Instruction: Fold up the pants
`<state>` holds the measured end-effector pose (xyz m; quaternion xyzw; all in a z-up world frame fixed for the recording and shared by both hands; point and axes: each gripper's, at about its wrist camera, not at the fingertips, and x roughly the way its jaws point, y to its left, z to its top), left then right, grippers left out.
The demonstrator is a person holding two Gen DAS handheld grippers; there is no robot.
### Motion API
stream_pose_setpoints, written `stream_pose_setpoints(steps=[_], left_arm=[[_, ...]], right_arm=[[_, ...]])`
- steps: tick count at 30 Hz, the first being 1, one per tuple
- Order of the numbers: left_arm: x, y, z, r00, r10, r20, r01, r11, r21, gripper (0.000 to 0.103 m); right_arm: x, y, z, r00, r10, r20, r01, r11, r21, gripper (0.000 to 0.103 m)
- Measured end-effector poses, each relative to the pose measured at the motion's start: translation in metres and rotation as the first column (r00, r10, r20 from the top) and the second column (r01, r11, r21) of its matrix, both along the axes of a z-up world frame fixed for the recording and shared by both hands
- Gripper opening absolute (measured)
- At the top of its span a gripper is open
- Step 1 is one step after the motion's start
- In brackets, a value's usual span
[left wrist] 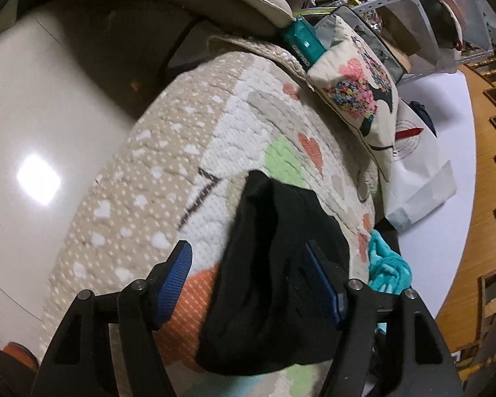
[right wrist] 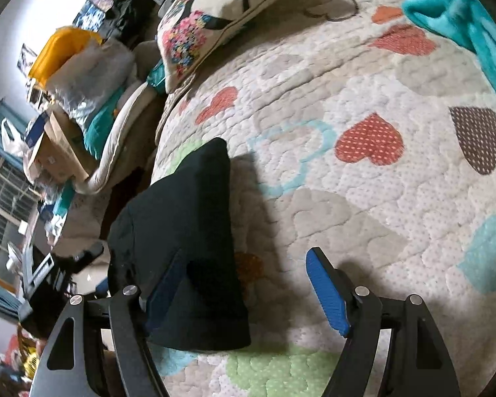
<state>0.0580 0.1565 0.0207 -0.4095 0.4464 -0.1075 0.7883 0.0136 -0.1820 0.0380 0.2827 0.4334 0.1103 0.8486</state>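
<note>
The black pants lie bunched on a quilted heart-pattern bedspread. My left gripper is open, its blue pads apart; the black cloth lies between them, against the right pad. In the right wrist view the pants form a folded dark heap at the bed's left edge. My right gripper is open; its left finger touches or is draped by the cloth, its right finger stands free over the bedspread.
A floral cushion and a teal cloth lie at the bed's far side; the cloth also shows in the right wrist view. A white bag, shelves and clutter stand beyond. Glossy floor lies off the bed's left edge.
</note>
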Motion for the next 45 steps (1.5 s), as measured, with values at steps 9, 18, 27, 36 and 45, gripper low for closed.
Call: stream_pose_setpoints(steps=[9, 18, 27, 36, 45], left_arm=[[-0.006, -0.014, 0.014, 0.999, -0.034, 0.042, 0.034, 0.999, -0.004, 0.068], [0.017, -0.03, 0.004, 0.995, -0.099, -0.009, 0.1, 0.989, 0.106, 0.069], [0.029, -0.071, -0.012, 0.975, -0.214, -0.053, 0.22, 0.938, 0.268, 0.069], [0.028, -0.078, 0.005, 0.967, -0.249, -0.056, 0.254, 0.924, 0.285, 0.038], [0.043, -0.1, 0.028, 0.969, -0.243, -0.042, 0.246, 0.94, 0.239, 0.036]], right_arm=[[0.02, 0.0, -0.016, 0.999, 0.013, -0.037, -0.008, 0.993, 0.115, 0.081], [0.04, 0.005, -0.016, 0.994, 0.046, -0.097, -0.03, 0.987, 0.155, 0.081], [0.082, 0.046, -0.019, 0.97, 0.214, -0.116, -0.203, 0.974, 0.1, 0.078], [0.08, 0.057, -0.009, 0.964, 0.259, -0.064, -0.256, 0.965, 0.059, 0.048], [0.072, 0.053, 0.034, 0.966, 0.253, 0.058, -0.253, 0.967, -0.017, 0.041]])
